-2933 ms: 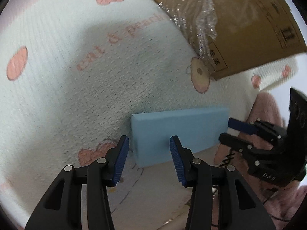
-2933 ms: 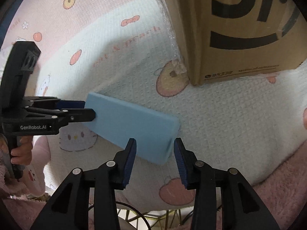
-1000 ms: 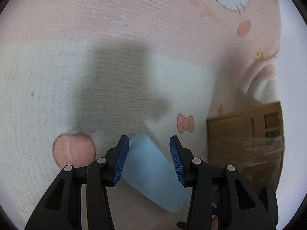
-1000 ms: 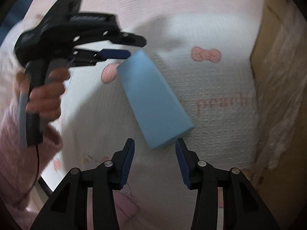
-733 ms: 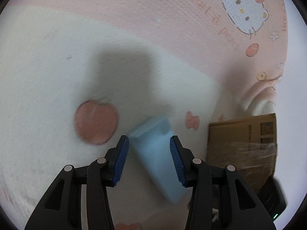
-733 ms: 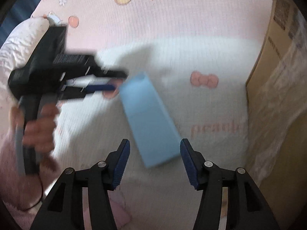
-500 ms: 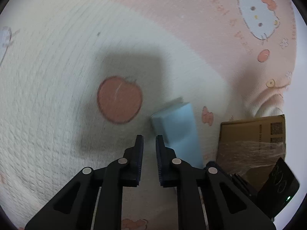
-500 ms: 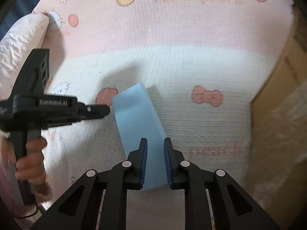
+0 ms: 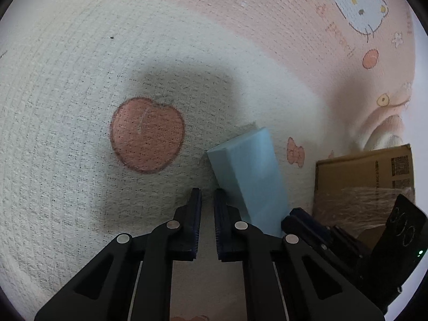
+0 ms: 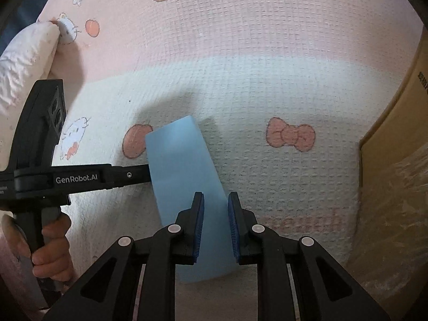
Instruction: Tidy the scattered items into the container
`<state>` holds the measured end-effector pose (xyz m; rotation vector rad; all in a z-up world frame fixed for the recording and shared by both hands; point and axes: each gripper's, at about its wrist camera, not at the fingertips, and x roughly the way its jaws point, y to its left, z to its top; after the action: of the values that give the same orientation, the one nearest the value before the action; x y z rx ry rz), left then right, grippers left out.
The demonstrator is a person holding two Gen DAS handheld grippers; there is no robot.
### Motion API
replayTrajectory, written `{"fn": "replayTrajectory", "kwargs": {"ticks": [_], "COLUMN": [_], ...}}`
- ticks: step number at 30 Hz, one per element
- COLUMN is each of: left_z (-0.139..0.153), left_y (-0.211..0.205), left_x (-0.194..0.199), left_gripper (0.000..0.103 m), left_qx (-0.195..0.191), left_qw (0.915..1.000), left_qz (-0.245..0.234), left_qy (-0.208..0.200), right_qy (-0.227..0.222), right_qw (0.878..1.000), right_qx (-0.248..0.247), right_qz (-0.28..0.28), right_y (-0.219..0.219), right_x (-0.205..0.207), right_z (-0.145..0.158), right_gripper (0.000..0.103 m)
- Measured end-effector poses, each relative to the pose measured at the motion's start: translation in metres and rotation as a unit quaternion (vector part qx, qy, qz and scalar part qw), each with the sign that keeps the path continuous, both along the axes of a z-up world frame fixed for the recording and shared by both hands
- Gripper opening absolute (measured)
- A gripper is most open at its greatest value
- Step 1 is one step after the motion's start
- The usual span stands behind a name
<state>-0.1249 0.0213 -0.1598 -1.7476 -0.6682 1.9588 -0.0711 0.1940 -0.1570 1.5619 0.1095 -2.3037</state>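
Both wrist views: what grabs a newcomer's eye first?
The pale blue foam block lying on the cartoon-print blanket, with the left gripper nosing against its side. The right gripper sits over the block's near end, jaws narrowed with blue showing in the gap between them. A cardboard box partly covered in clear film stands at the right edge.
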Motion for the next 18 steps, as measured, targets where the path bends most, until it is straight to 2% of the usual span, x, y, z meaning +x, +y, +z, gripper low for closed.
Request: {"fn": "replayTrajectory", "kwargs": {"ticks": [4, 7, 11, 15, 18], "left_z": [-0.003, 0.005, 0.024, 0.036, 0.038], "left_y": [-0.005, -0.002, 0.020, 0.052, 0.071], "left_x": [-0.004, -0.008, -0.017, -0.029, -0.041], "left_gripper": [0.003, 0.003, 0.003, 0.003, 0.004], "left_qx": [0.043, 0.086, 0.104, 0.107, 0.120], "left_qw": [0.9986, 0.9957, 0.9945, 0.9928, 0.9904], "left_qz": [0.019, 0.028, -0.010, -0.045, -0.064], "left_qy": [-0.023, -0.019, 0.008, 0.029, 0.028], "right_qy": [-0.009, -0.004, 0.029, 0.045, 0.056], "right_qw": [1.000, 1.000, 0.993, 0.990, 0.989], "right_qx": [-0.012, 0.005, 0.106, 0.119, 0.109], "right_qz": [-0.007, -0.027, -0.030, -0.057, -0.078], "right_y": [0.005, 0.008, -0.002, 0.002, 0.011], "right_x": [0.000, 0.000, -0.001, 0.001, 0.004], "right_z": [0.001, 0.007, 0.016, 0.036, 0.050], "right_gripper": [0.015, 0.015, 0.015, 0.015, 0.018]}}
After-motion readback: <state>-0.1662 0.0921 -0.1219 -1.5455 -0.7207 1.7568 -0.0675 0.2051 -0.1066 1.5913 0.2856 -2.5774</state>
